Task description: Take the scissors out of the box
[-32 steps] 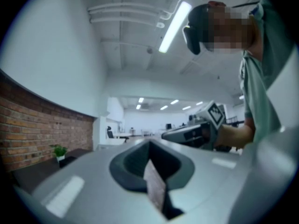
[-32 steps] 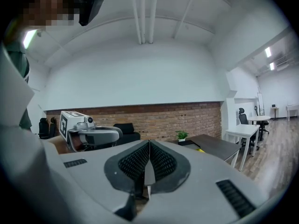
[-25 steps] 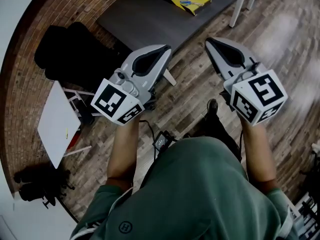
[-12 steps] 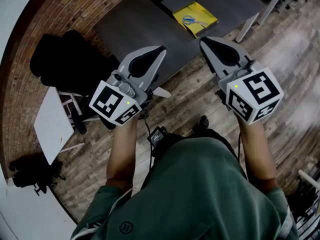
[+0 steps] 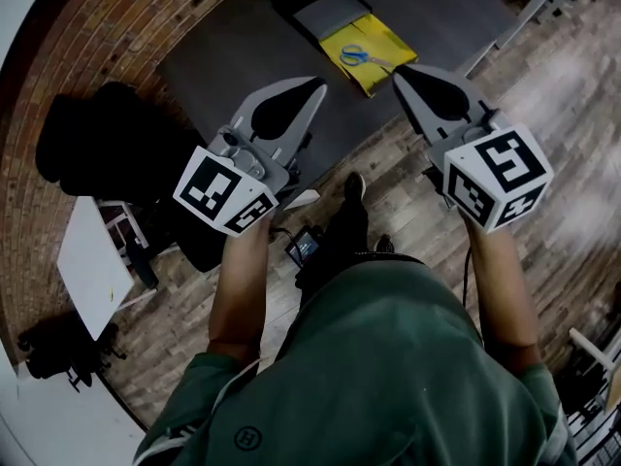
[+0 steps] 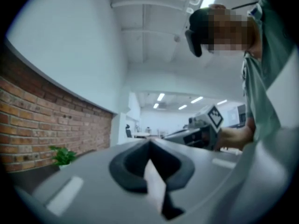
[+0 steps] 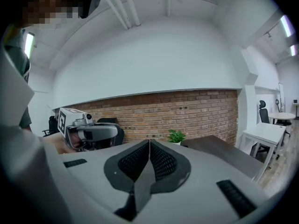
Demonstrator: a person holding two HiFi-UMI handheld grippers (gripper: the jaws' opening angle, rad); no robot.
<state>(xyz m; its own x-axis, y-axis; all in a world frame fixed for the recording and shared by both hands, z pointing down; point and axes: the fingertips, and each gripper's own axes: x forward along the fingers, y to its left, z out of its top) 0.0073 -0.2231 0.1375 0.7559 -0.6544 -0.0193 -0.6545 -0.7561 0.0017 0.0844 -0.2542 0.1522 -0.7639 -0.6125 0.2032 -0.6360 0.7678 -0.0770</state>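
Scissors (image 5: 363, 58) with blue handles lie in the yellow box (image 5: 393, 39) on the dark desk (image 5: 223, 56) in my head view, just ahead of both grippers. My left hand-held gripper (image 6: 149, 143) view shows its jaws pressed together, empty. In the right hand-held gripper (image 7: 149, 143) view I see the same.

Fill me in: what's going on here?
A person stands facing a dark table, holding a gripper in each hand. The left gripper and right gripper are both shut and empty, raised in the air and touching nothing. The blue-handled scissors lie in the yellow box on the table, untouched. Taking them out has not begun.
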